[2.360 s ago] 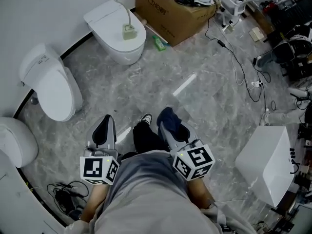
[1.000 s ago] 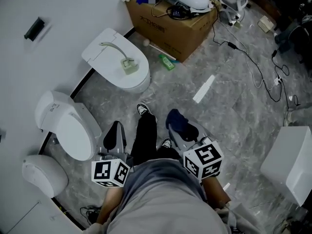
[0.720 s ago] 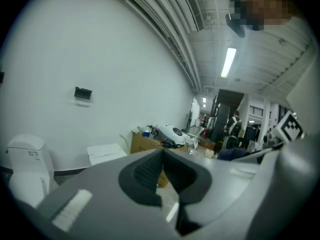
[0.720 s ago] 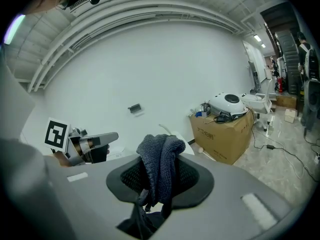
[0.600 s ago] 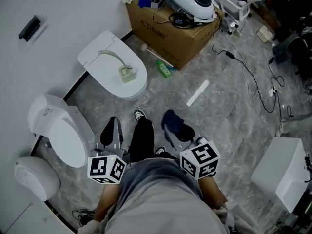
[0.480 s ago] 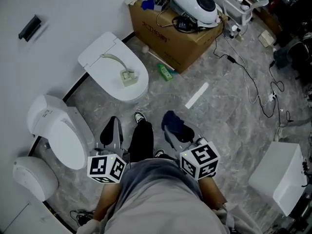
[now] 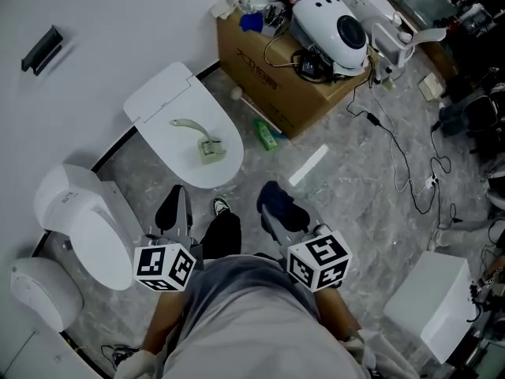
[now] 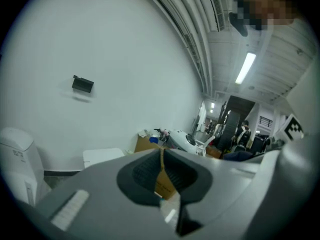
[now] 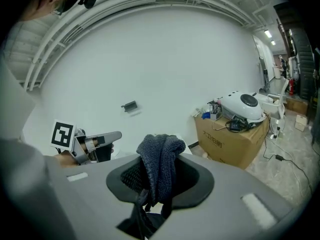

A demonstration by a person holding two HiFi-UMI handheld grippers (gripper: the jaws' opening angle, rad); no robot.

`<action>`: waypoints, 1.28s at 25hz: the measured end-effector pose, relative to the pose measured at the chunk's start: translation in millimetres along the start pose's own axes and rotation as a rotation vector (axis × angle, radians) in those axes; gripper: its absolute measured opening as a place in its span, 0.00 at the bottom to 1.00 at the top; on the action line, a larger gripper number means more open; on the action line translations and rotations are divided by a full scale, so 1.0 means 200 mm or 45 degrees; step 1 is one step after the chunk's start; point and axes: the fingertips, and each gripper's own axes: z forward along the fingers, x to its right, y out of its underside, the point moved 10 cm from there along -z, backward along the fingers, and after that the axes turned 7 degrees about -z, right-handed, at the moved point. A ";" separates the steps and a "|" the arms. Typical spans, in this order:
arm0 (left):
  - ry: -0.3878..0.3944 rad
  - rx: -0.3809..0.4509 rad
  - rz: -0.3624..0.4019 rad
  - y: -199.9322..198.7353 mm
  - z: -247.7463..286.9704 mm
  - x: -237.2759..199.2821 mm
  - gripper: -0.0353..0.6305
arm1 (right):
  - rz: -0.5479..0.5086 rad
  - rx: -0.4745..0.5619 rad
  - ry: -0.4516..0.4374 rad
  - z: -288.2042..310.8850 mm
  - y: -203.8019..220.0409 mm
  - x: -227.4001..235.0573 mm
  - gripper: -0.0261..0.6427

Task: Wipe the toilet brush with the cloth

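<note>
Both jaw pairs are closed: right gripper (image 9: 158, 178) pinches the limp cloth (image 9: 159, 151), left gripper (image 8: 161, 170) empty. Brush (image 7: 209, 149) looks light, rigid; I'd grab its handle (image 7: 186, 123).

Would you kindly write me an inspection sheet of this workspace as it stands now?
Surface: grey marbled floor; closed toilet lid is the work spot.
Job's things: toilet brush lies on the toilet lid; cloth is clamped in the right gripper, apart from the brush.
Clutter: green bottle and white strip on the floor; cardboard box carrying a white device.
Grippers: left gripper jaws together, nothing held; right gripper jaws shut on the cloth.
Cables: loose cables trail over the floor at the right.
Surroundings: white wall; other toilets at the left; white box at the lower right.
</note>
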 end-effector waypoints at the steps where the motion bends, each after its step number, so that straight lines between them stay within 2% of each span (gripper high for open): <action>1: -0.002 0.000 -0.007 -0.03 0.05 -0.03 0.05 | -0.005 -0.003 -0.004 0.05 -0.04 0.01 0.19; 10: -0.059 0.011 -0.071 -0.19 0.35 -0.32 0.05 | -0.055 -0.037 -0.014 0.44 -0.33 0.10 0.19; 16: -0.072 -0.012 -0.101 -0.22 0.49 -0.44 0.05 | -0.046 0.001 -0.011 0.59 -0.45 0.15 0.19; 25: -0.097 -0.058 -0.132 -0.21 0.65 -0.52 0.05 | -0.097 -0.010 -0.158 0.75 -0.50 0.20 0.21; 32: -0.186 -0.111 -0.174 -0.18 0.80 -0.53 0.05 | -0.131 -0.041 -0.260 0.90 -0.61 0.33 0.21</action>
